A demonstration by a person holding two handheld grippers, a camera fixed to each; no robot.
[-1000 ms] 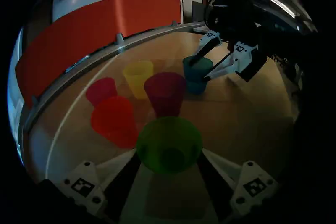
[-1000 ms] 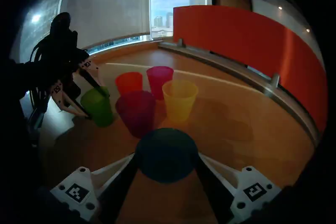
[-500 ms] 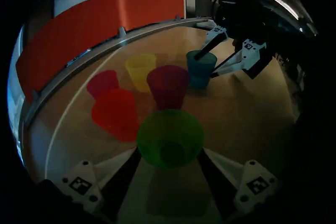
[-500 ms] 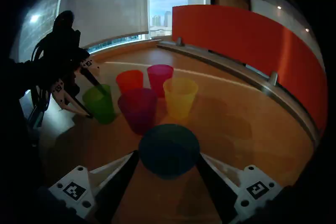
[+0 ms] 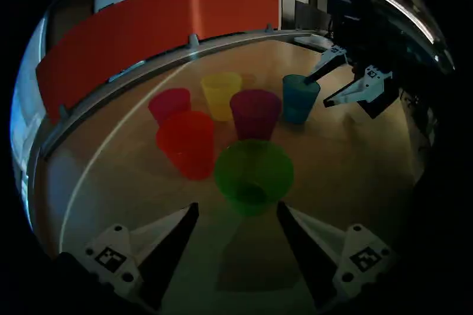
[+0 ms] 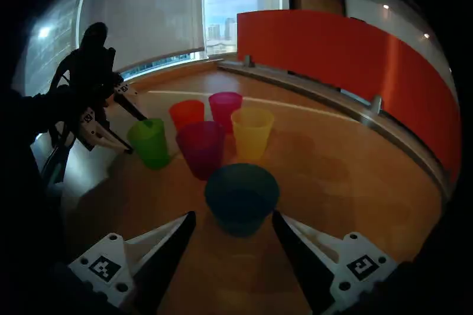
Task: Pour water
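Several coloured plastic cups stand bunched on a wooden table (image 5: 355, 161). In the left gripper view the green cup (image 5: 253, 172) stands upright just past my left gripper (image 5: 235, 206), which is open with its tips short of the cup's sides. In the right gripper view the teal cup (image 6: 241, 195) stands just ahead of my open right gripper (image 6: 232, 216). Farther off, the right gripper (image 5: 349, 83) sits beside the teal cup (image 5: 300, 97), and the left gripper (image 6: 109, 121) sits beside the green cup (image 6: 149, 142). No water can be made out in any cup.
Between the two held-out cups stand a purple cup (image 5: 255, 113), a yellow cup (image 5: 221, 94), an orange-red cup (image 5: 186, 142) and a pink cup (image 5: 169, 104). An orange panel (image 5: 148, 25) on a metal rail bounds the table's far side. A window (image 6: 227, 7) lies behind.
Both grippers have drawn back from their cups. The green and teal cups sat between the fingers before; now each stands on the table just beyond the fingertips.
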